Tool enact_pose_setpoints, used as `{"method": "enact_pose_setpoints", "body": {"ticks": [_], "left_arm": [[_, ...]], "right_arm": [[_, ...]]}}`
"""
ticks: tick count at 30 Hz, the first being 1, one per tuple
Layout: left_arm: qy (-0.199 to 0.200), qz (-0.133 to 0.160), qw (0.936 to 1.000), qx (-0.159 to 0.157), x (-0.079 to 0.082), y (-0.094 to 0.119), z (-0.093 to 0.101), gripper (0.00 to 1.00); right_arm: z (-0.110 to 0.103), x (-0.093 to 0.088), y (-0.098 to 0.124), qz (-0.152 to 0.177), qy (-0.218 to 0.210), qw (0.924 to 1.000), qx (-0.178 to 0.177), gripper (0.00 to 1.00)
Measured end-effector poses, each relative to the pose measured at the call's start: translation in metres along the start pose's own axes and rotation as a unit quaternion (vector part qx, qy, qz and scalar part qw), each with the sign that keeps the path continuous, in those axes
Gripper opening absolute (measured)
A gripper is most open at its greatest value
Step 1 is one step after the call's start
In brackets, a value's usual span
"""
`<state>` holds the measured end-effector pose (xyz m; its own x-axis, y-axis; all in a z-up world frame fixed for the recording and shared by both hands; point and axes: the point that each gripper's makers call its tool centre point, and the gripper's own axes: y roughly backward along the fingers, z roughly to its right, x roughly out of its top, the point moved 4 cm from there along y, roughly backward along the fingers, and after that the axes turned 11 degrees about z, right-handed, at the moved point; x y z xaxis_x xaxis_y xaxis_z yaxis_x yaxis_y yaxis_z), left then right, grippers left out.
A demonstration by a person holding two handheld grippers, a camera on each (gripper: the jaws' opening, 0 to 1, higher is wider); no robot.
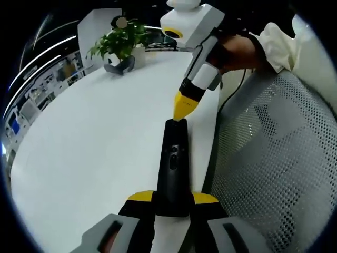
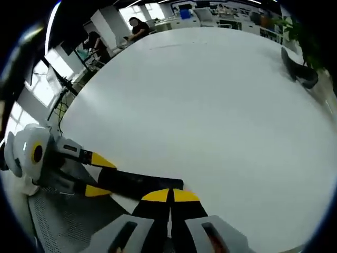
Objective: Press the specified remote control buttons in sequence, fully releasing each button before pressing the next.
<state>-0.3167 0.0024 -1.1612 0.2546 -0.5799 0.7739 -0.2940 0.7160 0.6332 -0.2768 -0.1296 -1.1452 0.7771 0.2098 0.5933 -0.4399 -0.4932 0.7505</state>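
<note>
Your left gripper (image 1: 172,203) has its yellow-tipped jaws clamped on the near end of the remote control (image 1: 172,166), a long, slim black bar with a smooth matte shell and rounded edges. It runs straight away from you over the right edge of the table (image 1: 95,142), a broad white top with a plain, even surface and a curved outline. One small round button sits on the remote's upper face about midway along; the rest of the face reads as flat black, and any other keys are too dark to make out.

Your right gripper (image 1: 184,108) comes down from the upper right with its two yellow tips drawn together into a blunt wedge, and that wedge meets the far end of the remote. In the right gripper view the same closed tips (image 2: 169,196) sit at the remote's end (image 2: 139,184), with the left gripper (image 2: 97,174) holding the other end.

A grey perforated mesh surface (image 1: 274,168) lies just beside the table. A leafy green potted plant (image 1: 122,45) stands at the far side of the table.
</note>
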Motion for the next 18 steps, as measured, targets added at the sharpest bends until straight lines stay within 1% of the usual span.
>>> {"method": "enact_pose_setpoints", "body": {"ticks": [3, 6, 9, 11, 15, 18], "left_arm": [[0.004, 0.002, 1.0000, 0.004, 0.0001, -0.0005, 0.0000, 0.24], [0.012, 0.006, 0.9999, 0.006, 0.0010, -0.0017, 0.0000, 0.25], [0.018, 0.008, 0.9998, 0.009, 0.0014, -0.0021, 0.0003, 0.25], [0.023, 0.008, 0.9997, 0.010, 0.0015, -0.0022, 0.0001, 0.25], [0.022, 0.009, 0.9997, 0.010, 0.0013, -0.0026, 0.0003, 0.25], [0.024, 0.005, 0.9996, 0.012, 0.0009, -0.0015, -0.0003, 0.25]], "right_arm": [[0.0004, 0.0013, -0.0008, 0.003, 0.001, 1.0000, 0.001, 0.00], [0.0002, -0.0002, -0.0022, -0.003, 0.003, 1.0000, 0.001, 0.00], [-0.0014, 0.0000, -0.0028, -0.002, 0.013, 0.9999, 0.002, 0.00], [-0.0012, -0.0026, -0.0039, -0.011, 0.016, 0.9998, 0.000, 0.00], [-0.0007, -0.0017, -0.0038, -0.008, 0.020, 0.9998, 0.000, 0.00], [-0.0008, -0.0016, -0.0039, -0.007, 0.018, 0.9998, 0.000, 0.00]]}}
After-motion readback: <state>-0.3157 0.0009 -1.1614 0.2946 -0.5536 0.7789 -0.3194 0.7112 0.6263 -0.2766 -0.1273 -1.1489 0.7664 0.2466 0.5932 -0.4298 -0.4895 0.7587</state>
